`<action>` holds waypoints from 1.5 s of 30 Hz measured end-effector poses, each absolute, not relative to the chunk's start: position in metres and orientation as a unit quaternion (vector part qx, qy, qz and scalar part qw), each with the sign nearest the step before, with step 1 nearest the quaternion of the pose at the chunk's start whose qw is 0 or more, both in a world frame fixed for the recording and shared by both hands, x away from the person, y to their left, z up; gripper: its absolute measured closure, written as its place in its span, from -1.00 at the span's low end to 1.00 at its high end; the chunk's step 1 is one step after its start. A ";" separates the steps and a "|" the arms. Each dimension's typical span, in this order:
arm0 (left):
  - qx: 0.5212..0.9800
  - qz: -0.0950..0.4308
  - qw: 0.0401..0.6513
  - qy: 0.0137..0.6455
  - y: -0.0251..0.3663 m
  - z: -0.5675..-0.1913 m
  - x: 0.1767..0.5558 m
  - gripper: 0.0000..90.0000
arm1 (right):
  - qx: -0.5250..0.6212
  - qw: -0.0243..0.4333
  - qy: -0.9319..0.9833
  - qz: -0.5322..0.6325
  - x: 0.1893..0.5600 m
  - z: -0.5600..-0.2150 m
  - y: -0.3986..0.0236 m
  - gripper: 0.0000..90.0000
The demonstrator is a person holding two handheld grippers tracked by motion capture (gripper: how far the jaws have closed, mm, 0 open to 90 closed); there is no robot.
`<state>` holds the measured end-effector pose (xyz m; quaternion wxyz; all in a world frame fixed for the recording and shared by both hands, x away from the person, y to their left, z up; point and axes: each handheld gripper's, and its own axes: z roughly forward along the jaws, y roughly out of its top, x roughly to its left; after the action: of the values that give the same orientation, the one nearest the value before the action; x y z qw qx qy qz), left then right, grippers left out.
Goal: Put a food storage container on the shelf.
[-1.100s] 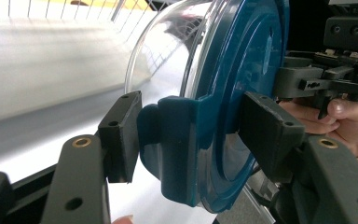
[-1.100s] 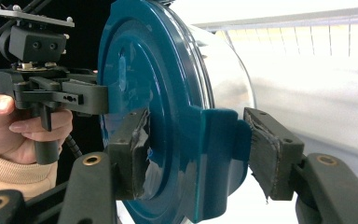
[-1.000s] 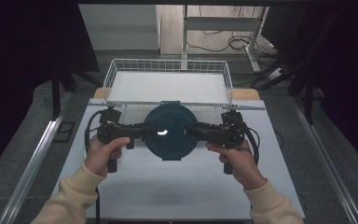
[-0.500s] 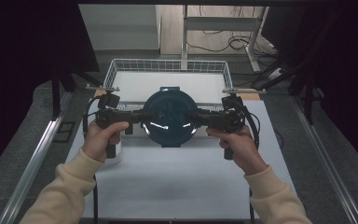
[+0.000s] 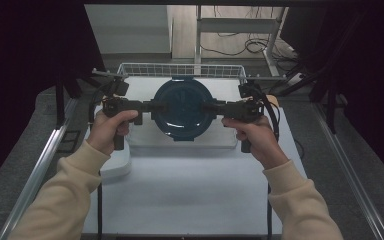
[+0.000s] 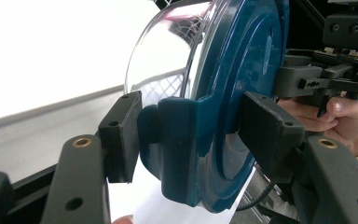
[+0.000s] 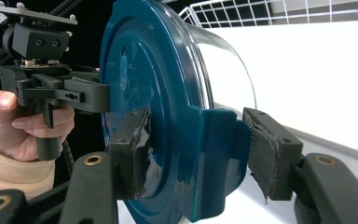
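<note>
Jaws of both grippers are clamped on opposite side tabs of one round container. In the left gripper view, the left gripper [image 6: 189,140] has its two black pads pressed on either side of a dark teal latch tab on the container [image 6: 223,93]. In the right gripper view, the right gripper [image 7: 196,158] pinches the matching tab on the far side of the lid [image 7: 149,84], and one of its pads looks worn and frayed. The container is a clear bowl with a dark teal snap-on lid, held tilted, lid toward the person. No brand, label or writing can be read on the lid, bowl or grippers. In the high view, the container [image 5: 182,107] hangs in the air between the left gripper [image 5: 152,106] and right gripper [image 5: 212,106], above the near wall of a white wire basket [image 5: 180,69] at the back of the table. Each hand, in a cream sleeve, grips a handle, with a black cable trailing from each gripper. Below lies a white table [image 5: 190,185], with a white rounded block [image 5: 116,165] just under the left wrist. Nothing stands between container and basket. Dark curtains flank the table, and cables lie on the floor beyond.
</note>
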<state>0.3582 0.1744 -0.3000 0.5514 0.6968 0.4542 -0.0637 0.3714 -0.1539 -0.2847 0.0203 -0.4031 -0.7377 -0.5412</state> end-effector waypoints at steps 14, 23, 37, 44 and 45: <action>0.699 -0.063 0.547 0.456 0.180 -0.279 0.393 -0.11 | -0.409 0.023 -0.735 -0.541 0.403 -0.263 -0.148 -0.03; 0.695 -0.077 0.544 0.463 0.185 -0.279 0.417 -0.12 | -0.416 0.033 -0.734 -0.535 0.425 -0.264 -0.143 -0.02; 0.697 -0.077 0.535 0.471 0.185 -0.273 0.443 -0.12 | -0.430 0.052 -0.725 -0.535 0.455 -0.264 -0.144 -0.02; 0.699 -0.084 0.524 0.478 0.184 -0.284 0.455 -0.12 | -0.440 0.061 -0.725 -0.527 0.465 -0.271 -0.143 -0.02; 0.700 -0.085 0.522 0.480 0.184 -0.286 0.456 -0.12 | -0.444 0.067 -0.723 -0.525 0.468 -0.274 -0.144 -0.02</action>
<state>0.4562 0.1840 -0.2856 0.5217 0.7000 0.4802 -0.0854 0.4681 -0.1436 -0.2739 0.0668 -0.4441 -0.7232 -0.5247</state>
